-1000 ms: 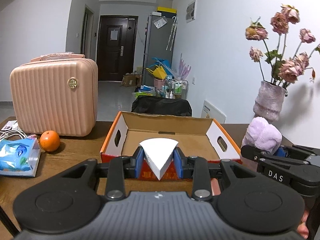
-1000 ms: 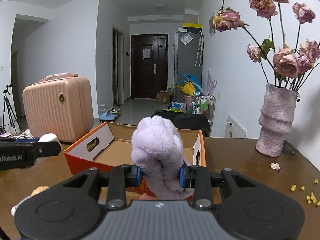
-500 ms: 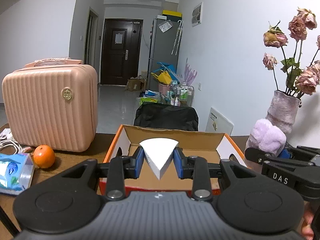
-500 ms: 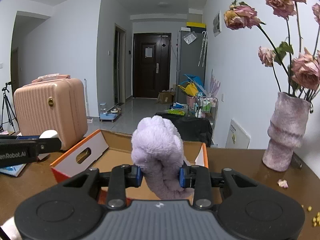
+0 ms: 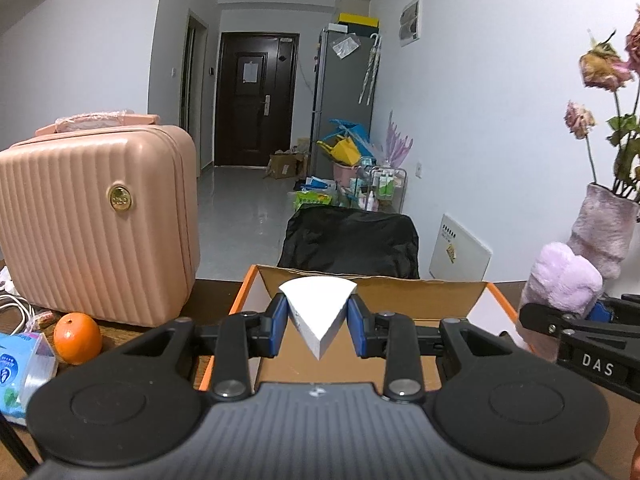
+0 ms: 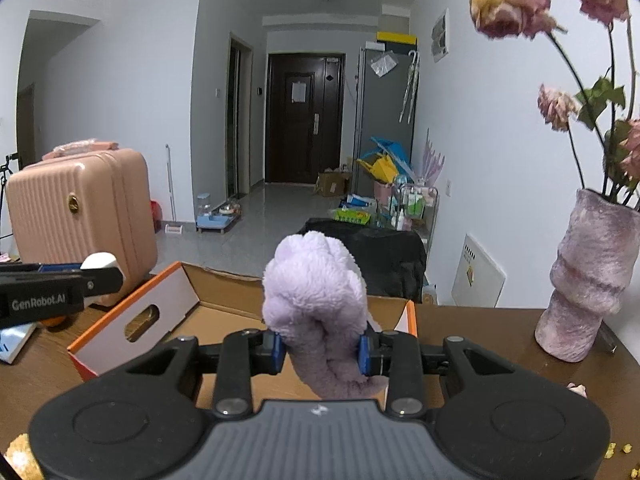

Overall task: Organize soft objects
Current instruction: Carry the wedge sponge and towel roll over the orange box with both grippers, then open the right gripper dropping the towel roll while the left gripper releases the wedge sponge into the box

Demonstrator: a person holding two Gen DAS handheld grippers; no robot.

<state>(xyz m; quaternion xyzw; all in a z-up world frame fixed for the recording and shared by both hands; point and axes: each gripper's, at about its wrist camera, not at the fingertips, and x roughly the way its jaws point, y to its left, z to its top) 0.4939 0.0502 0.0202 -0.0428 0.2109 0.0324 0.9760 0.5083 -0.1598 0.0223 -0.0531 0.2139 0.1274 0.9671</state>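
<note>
left tool [image 5: 318, 322] clamped on white foam wedge [image 5: 318, 310], right tool [image 6: 322, 350] squeezing purple plush [image 6: 316, 300]; both above open cardboard box [image 6: 224, 320] on bench [image 6: 500, 344].

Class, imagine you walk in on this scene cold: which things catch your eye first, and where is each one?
First, the fluffy purple plush clamped in the right tongs, held above the open cardboard box. Next, the white foam wedge pinched in the left tongs over the same box. Then the pink suitcase standing at the table's left, an orange beside it.
</note>
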